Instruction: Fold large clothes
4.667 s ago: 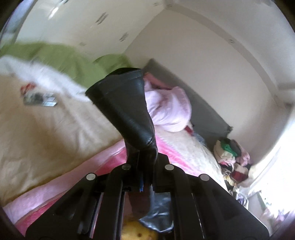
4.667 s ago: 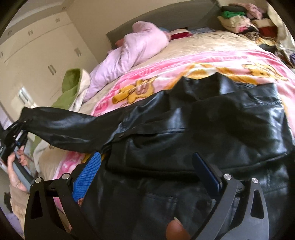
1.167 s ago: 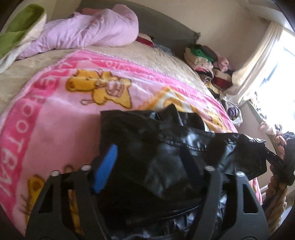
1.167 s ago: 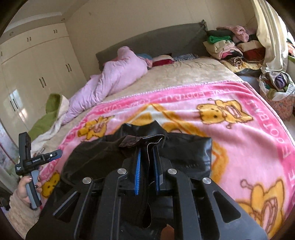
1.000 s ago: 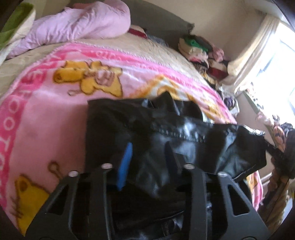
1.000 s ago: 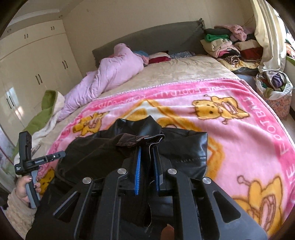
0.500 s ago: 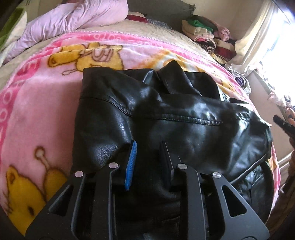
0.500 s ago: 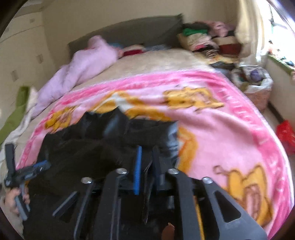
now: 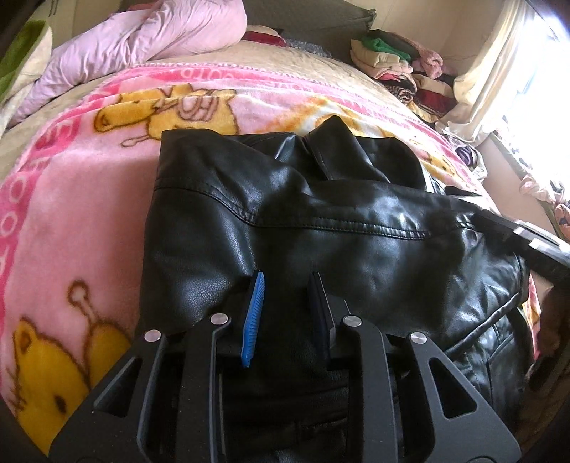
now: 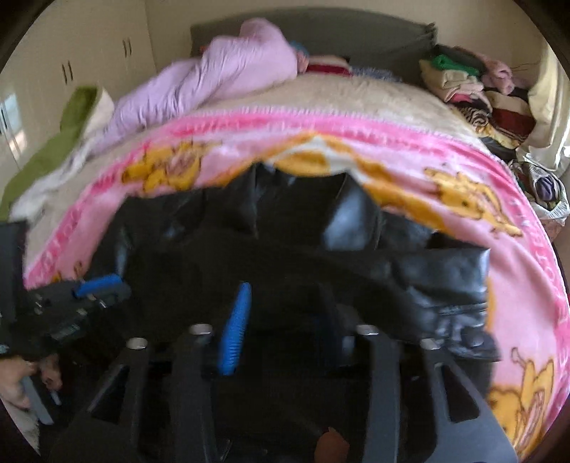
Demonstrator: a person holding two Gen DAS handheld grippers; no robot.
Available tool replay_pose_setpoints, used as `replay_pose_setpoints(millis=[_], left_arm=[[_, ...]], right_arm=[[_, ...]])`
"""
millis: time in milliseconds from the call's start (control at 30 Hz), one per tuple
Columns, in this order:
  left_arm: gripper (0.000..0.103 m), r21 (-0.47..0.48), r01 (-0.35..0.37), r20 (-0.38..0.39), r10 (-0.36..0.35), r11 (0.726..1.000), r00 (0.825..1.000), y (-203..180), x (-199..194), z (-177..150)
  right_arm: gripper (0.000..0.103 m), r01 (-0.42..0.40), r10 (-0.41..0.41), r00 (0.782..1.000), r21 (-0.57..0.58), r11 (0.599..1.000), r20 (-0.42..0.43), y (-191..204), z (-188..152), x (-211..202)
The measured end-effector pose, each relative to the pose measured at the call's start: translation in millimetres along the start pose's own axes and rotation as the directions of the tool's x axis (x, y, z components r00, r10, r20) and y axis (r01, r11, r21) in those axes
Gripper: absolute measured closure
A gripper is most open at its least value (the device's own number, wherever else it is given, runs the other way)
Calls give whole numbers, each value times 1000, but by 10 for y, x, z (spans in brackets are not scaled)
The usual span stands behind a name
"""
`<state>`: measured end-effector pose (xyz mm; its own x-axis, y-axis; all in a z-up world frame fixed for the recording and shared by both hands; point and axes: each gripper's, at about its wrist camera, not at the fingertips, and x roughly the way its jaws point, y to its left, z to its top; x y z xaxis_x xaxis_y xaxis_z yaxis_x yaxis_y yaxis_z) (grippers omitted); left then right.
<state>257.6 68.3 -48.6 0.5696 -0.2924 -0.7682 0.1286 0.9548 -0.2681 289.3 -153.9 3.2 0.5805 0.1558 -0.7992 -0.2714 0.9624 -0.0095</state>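
A black leather jacket (image 9: 320, 220) lies folded on the pink cartoon blanket (image 9: 71, 213), collar toward the headboard. My left gripper (image 9: 285, 288) is low over the jacket's near left part, its jaws a hand's width apart with nothing gripped between them. The right wrist view is blurred: the jacket (image 10: 356, 256) fills its middle and my right gripper (image 10: 281, 302) is over it with jaws parted and nothing between them. The left gripper also shows at the left of that view (image 10: 99, 285). The right gripper's body shows at the right edge of the left wrist view (image 9: 527, 242).
A lilac duvet (image 10: 213, 78) is bunched by the grey headboard (image 10: 356, 32). Stacked folded clothes (image 9: 399, 67) sit at the bed's far right corner. A green and white cover (image 10: 60, 142) lies at the left, before white wardrobes (image 10: 71, 53). A curtain (image 9: 498, 71) hangs at right.
My right gripper has opened and let go of the jacket edge it held, and dropped lower. My left gripper has narrowed from wide open and come down onto the jacket.
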Motion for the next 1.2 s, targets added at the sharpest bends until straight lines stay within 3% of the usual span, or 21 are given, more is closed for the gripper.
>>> replay_pose_setpoints(millis=[100,167,233,400,667,900,1200], left_arm=[[85,5,-5,-2,5,1000,1000,-4,2,2],[85,4,-2,-4,2,1000,1000,-5,3,4],[85,5,1,-5,-1,1000,1000,-14,14,-2],[85,1,2,-6,-2,1000,1000,-9,14,3],[84,29,-12,-7,12,999,1000,-77,-41,30],[71,61,-8,4,8,998,1000,-193,-189,47],[65,107,19,19,-21,994,1000,-415,-458,-45]], right_arm=[[49,60,-62,996,-33,998,-68,-3,-94,202],[49,44,-43,993,4,999,-113,-113,-196,339],[49,15,-9,994,50,999,-109,-197,-265,407],[48,37,-32,995,52,998,-93,-158,-277,424],[40,-3,-1,999,105,994,33,-224,-396,-189],[39,-22,6,996,184,983,87,-389,-670,-581],[38,-22,6,996,186,982,87,-406,-852,-755]])
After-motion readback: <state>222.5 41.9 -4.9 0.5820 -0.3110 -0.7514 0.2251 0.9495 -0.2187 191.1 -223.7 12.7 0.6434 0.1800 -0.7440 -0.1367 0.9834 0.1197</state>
